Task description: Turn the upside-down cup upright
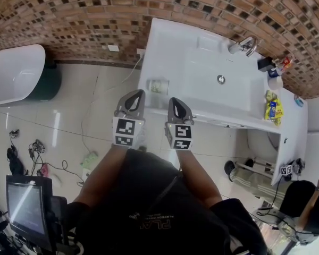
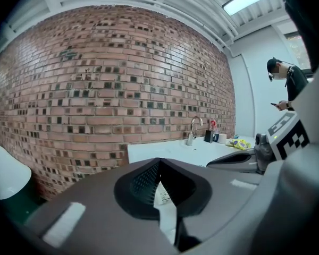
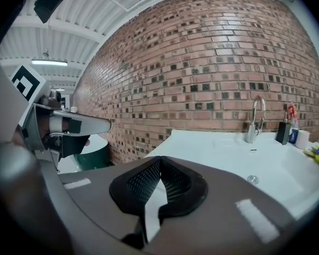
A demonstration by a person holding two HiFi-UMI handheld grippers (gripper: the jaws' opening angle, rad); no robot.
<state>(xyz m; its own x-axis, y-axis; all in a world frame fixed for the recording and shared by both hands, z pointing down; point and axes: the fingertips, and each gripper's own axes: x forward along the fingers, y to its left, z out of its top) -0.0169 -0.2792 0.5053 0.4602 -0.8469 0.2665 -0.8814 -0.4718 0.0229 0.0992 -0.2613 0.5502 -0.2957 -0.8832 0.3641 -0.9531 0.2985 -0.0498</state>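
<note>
One cup [image 1: 158,85] sits at the desk's [image 1: 202,47] near-left corner, too small to tell its axis. Two grippers hover just near of it, left gripper [image 1: 137,93] and right gripper [image 1: 175,100], both jaws together and empty.

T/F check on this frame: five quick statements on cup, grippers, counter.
1. The cup sits on the counter, touched by neither gripper. True.
2. The right gripper holds the cup. False: it is shut on nothing, apart from the cup.
3. The left gripper has its fingers spread wide. False: they are together.
4. The faucet stands at the counter's brick-wall side. True.
5. The yellow packet lies next to the cup. False: it is at the counter's other end.
</note>
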